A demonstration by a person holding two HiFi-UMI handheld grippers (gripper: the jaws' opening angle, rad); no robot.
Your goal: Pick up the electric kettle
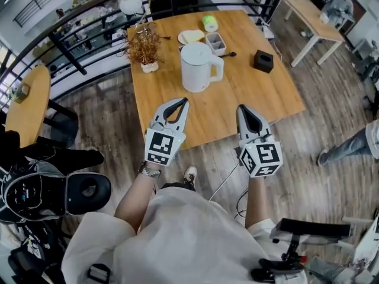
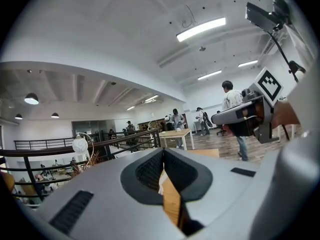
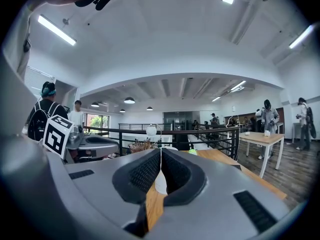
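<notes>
**Plank floor and wooden table: approach stage, kettle not yet touched**

Plank floor (image 1: 112,126) lies under the person, who stands at the near edge of a wooden table (image 1: 260,93). Nearest the camera, the left gripper (image 1: 182,102) and the right gripper (image 1: 243,109) are held side by side, pointing toward the table, with their tips just over its near edge. Each gripper view shows the two dark pads pressed together with nothing between them, so both grippers are closed and empty. Farther in, the white electric kettle (image 1: 198,68) stands upright near the middle of the table, lid on and handle turned to the right. It is well apart from both grippers. Beyond it are a dried plant (image 1: 144,47), a plate (image 1: 190,36), a small tray (image 1: 215,42), a green roll (image 1: 209,23) and, to the right, a black box (image 1: 263,61). A dark railing (image 1: 89,34) runs behind the table.

Judged progress: none of the pick-up is done. A gripper has yet to open, reach the kettle, close on it, probably at the handle, and lift.
</notes>
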